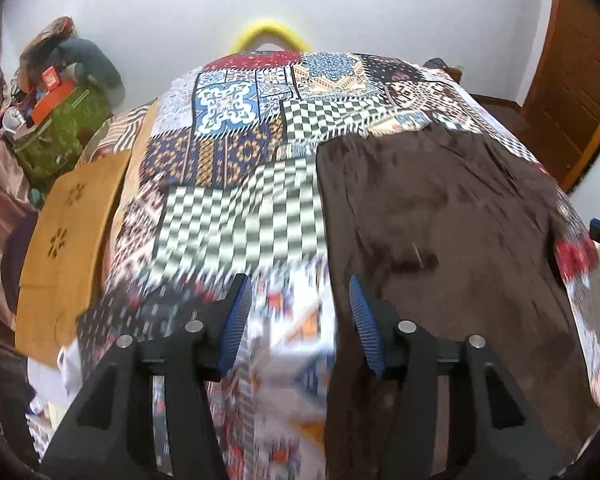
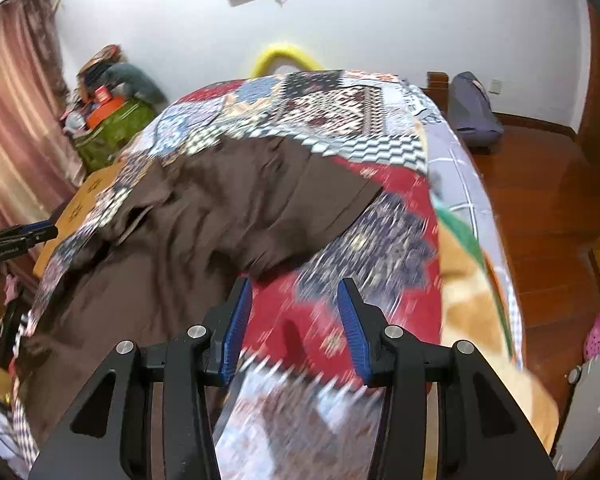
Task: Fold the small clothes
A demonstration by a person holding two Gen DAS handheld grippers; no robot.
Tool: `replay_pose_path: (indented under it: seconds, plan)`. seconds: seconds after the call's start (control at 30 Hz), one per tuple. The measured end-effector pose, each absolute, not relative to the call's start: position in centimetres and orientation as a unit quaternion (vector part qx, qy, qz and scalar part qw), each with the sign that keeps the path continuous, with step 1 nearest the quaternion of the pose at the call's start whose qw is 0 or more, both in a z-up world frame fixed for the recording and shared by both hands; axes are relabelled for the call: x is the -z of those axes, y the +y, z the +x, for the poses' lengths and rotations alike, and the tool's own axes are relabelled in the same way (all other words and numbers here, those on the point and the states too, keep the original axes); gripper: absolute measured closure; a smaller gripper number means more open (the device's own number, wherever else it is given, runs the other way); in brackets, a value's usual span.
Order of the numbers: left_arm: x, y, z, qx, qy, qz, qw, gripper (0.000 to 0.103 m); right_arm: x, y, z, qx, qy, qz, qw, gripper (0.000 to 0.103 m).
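A dark brown garment (image 1: pixel 440 220) lies spread on a patchwork bedspread (image 1: pixel 236 208). In the left wrist view it fills the right half, its left edge running down just inside the right finger. My left gripper (image 1: pixel 296 300) is open and empty above that edge. In the right wrist view the brown garment (image 2: pixel 204 208) lies rumpled to the left, a sleeve (image 2: pixel 332 188) reaching right. My right gripper (image 2: pixel 294 300) is open and empty over the bedspread (image 2: pixel 380 240), just right of the garment. The left gripper (image 2: pixel 20 236) shows at the far left edge.
A wooden board (image 1: pixel 72 240) stands along the bed's left side. A cluttered green box (image 1: pixel 56 136) sits by the pink curtain. A yellow hoop (image 1: pixel 268 36) rises behind the bed. Wooden floor (image 2: pixel 540 208) and a grey bag (image 2: pixel 472 112) lie to the right.
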State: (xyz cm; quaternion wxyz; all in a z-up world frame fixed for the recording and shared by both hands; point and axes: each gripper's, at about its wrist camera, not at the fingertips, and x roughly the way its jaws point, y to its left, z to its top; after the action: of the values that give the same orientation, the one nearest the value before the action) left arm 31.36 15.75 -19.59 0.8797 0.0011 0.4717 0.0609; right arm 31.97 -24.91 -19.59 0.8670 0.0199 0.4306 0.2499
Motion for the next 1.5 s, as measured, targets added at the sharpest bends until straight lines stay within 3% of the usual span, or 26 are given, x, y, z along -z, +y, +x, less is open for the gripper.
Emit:
replay_pose_path:
  seconds: [0.3,0.47,0.8,1.17,1.5]
  plan:
    - [25.1,14.4,40.3,-0.057,0.511,0.014,0.858,0.052,21.4,-24.7,39.3,-0.206,0.440,-0.003,0.874,0.062]
    - [26.9,14.5,40.7,-0.070,0.504,0.030,0.861,0.039,22.2,-24.7,40.9,-0.192,0.439,-0.024,0.877,0.062]
    - [25.2,14.7,38.2,-0.054,0.497,0.029,0.866,0.035,21.3,-24.6,39.1,-0.188,0.413,-0.079,0.887,0.098]
    - [24.7,14.0,36.4,-0.041,0.495,0.013,0.868,0.032,16.6,-22.4,38.3,-0.240,0.392,-0.027,0.888,0.100]
    - [26.2,14.1,33.8,-0.029,0.511,0.035,0.859,0.031,12.4,-12.9,37.7,-0.332,0.363,-0.015,0.871,0.100]
